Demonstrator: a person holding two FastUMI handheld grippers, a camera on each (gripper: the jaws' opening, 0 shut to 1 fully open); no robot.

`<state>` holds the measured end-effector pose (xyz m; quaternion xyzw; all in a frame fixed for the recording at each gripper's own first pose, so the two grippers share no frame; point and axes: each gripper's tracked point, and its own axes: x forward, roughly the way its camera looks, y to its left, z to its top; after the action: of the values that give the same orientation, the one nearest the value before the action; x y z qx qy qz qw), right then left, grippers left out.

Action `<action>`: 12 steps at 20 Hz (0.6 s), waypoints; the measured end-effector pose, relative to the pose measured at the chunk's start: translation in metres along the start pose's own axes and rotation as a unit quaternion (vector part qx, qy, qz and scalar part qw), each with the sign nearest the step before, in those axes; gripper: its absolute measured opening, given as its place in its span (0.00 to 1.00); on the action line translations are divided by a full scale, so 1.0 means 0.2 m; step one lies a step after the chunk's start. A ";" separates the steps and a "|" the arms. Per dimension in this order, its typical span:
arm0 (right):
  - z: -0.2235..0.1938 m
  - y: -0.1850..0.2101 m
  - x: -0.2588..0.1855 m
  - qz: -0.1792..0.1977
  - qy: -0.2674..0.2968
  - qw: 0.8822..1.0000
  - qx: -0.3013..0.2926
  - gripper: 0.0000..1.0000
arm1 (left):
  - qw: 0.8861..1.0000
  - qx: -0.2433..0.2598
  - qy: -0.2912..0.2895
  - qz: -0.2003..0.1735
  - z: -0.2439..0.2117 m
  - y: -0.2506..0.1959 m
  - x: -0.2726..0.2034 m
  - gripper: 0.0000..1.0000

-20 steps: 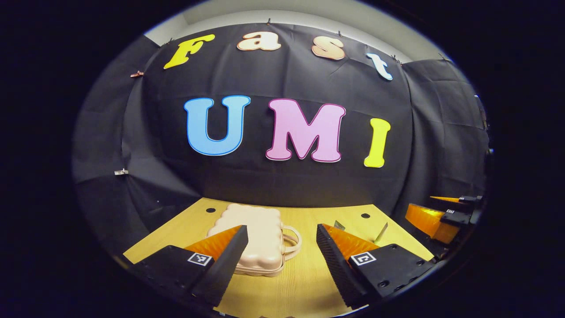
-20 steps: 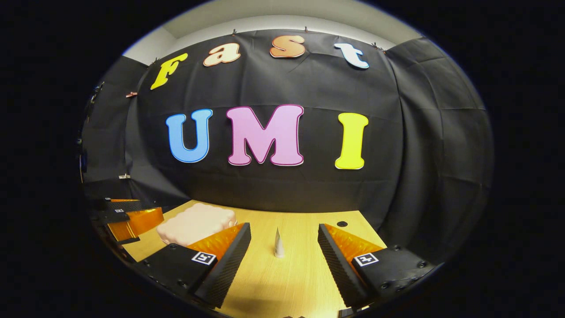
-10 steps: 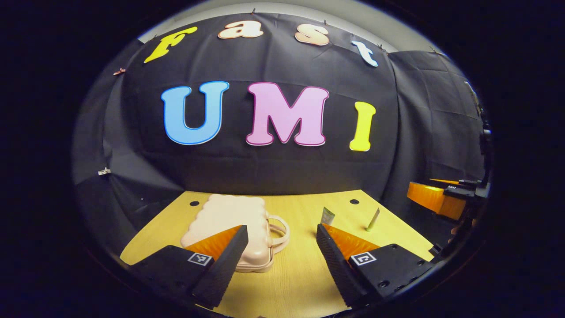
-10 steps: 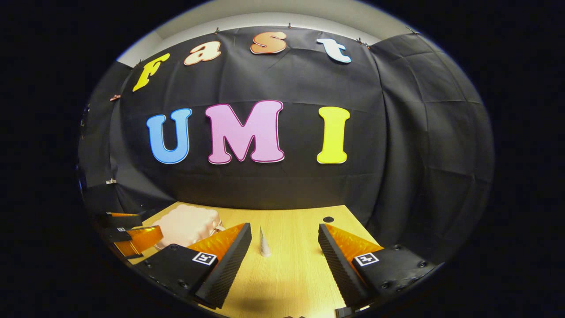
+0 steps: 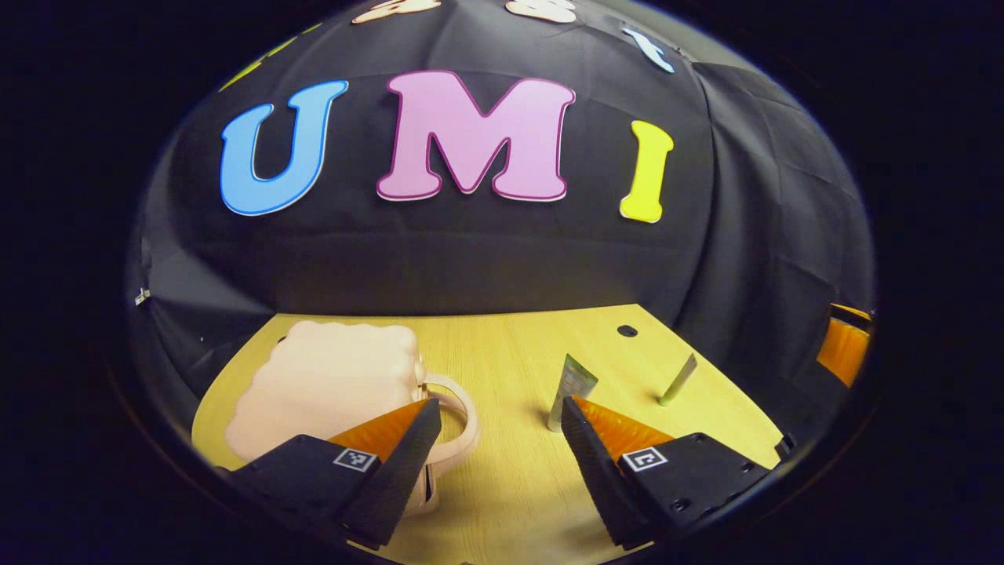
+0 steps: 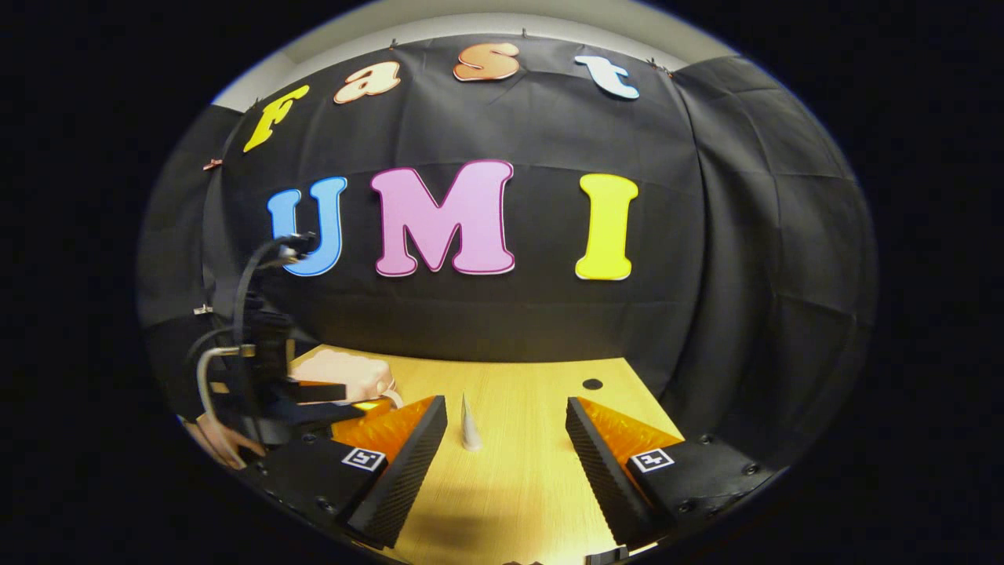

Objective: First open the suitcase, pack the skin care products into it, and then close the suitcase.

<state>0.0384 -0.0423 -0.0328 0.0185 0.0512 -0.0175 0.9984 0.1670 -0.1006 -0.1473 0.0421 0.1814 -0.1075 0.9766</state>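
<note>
A pale pink scalloped suitcase [image 5: 325,384] lies shut on the wooden table [image 5: 510,345], its handle [image 5: 459,420] pointing right. My left gripper [image 5: 500,405] is open just in front of it, and its left finger overlaps the case's near corner and handle. A greenish tube [image 5: 572,384] stands by the right finger, and a thin tube [image 5: 678,379] stands farther right. My right gripper [image 6: 505,402] is open and empty, with a white tube [image 6: 469,422] standing just beyond its left finger. The suitcase [image 6: 345,371] and the left gripper [image 6: 333,399] sit at the left.
The black cloth wall closes off the back and right of the table. A round hole [image 5: 627,330] marks the table's far right corner. A hand [image 6: 212,439] and cables [image 6: 251,298] sit behind the left gripper. Part of the right gripper [image 5: 841,345] is at the far right edge.
My left gripper has moved forward and tilted down toward the suitcase, which now looks larger and nearer. In the right gripper view the left gripper has risen into sight with its hand.
</note>
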 end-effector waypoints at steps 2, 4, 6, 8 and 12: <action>-0.07 -0.03 0.04 0.005 0.022 1.000 -0.011 0.97 | 0.999 -0.001 0.036 0.011 -0.09 0.01 0.17 0.93; -0.10 -0.04 0.06 0.017 0.034 0.999 -0.018 0.97 | 0.997 -0.012 0.064 0.029 -0.16 0.04 0.30 0.87; -0.10 -0.07 0.11 0.028 0.038 0.999 -0.011 0.97 | 0.995 -0.007 0.089 0.041 -0.24 0.05 0.40 0.84; -0.15 -0.06 0.16 0.055 0.056 0.997 0.010 0.97 | 0.993 0.026 0.105 0.054 -0.27 0.06 0.49 0.84; -0.19 -0.05 0.20 0.098 0.076 0.992 0.028 0.98 | 0.984 0.009 0.143 0.104 -0.36 0.13 0.64 0.81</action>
<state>0.0739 -0.0525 -0.0741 0.0523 0.1248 0.0806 0.9875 0.2652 -0.0911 -0.2600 0.0840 0.3124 0.0002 0.9462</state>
